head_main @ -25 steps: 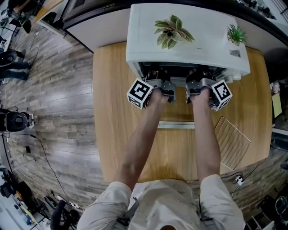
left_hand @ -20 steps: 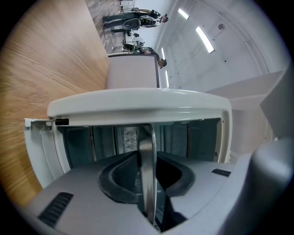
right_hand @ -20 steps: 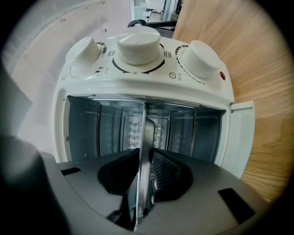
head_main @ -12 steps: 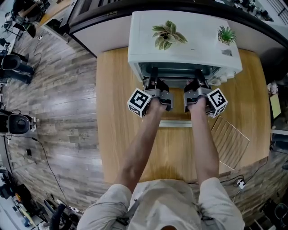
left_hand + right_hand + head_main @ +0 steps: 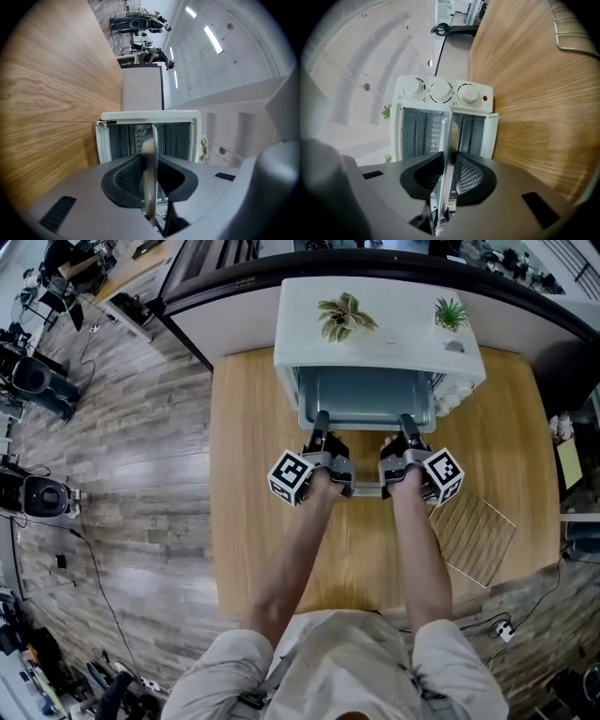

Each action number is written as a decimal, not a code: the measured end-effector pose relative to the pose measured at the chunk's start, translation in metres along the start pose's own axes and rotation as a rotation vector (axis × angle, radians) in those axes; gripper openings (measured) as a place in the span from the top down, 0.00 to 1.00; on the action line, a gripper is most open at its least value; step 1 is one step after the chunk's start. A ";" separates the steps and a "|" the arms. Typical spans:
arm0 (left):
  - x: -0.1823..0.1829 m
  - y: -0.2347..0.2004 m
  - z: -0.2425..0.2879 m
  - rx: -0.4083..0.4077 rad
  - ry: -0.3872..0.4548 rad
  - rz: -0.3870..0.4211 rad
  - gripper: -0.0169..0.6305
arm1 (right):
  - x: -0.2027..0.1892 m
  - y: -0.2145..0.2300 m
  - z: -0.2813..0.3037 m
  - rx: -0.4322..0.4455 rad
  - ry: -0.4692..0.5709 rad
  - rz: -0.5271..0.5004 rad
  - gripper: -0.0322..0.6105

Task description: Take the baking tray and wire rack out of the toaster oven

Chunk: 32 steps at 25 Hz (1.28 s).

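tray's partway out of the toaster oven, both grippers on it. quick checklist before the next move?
1. Grip of left gripper: ok, jaws shut on the baking tray rim.
2. Grip of right gripper: ok, jaws shut on the same rim.
3. Tray free of the toaster oven: not ok, its far end sits under the oven's top.
4. Tray empty: ok for the part in view; the far end is hidden.
5. Is the wire rack out: ok, it lies on the table, right side.
6. Set-down room: ok, bare wood shows left of the arms.
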<state>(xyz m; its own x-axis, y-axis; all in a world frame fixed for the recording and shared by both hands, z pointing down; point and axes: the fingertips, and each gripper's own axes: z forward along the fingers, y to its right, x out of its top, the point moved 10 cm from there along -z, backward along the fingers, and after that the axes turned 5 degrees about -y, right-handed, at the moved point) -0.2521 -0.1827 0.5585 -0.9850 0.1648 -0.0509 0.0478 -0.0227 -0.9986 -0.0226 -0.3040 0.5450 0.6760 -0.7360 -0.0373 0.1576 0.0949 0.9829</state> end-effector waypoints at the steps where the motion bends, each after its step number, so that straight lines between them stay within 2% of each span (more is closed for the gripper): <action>1: -0.003 0.000 -0.007 0.004 0.000 -0.005 0.85 | -0.002 0.001 -0.007 -0.004 -0.001 0.002 0.80; 7: -0.020 0.001 -0.049 0.026 0.001 -0.024 0.86 | -0.013 0.009 -0.048 -0.026 -0.009 0.016 0.81; 13: -0.036 0.003 -0.097 0.034 0.005 -0.008 0.86 | -0.029 0.021 -0.094 -0.029 -0.029 0.037 0.81; 25: -0.068 0.024 -0.204 -0.011 -0.008 0.024 0.86 | -0.062 0.023 -0.200 0.025 -0.076 0.024 0.81; 32: -0.076 0.025 -0.221 -0.050 -0.026 0.043 0.86 | -0.068 0.030 -0.223 0.041 -0.078 0.041 0.82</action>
<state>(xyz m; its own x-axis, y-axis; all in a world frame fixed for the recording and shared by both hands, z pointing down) -0.1397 0.0225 0.5342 -0.9857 0.1392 -0.0944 0.0982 0.0203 -0.9950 0.0965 -0.1014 0.5368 0.6232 -0.7819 0.0157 0.1005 0.1000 0.9899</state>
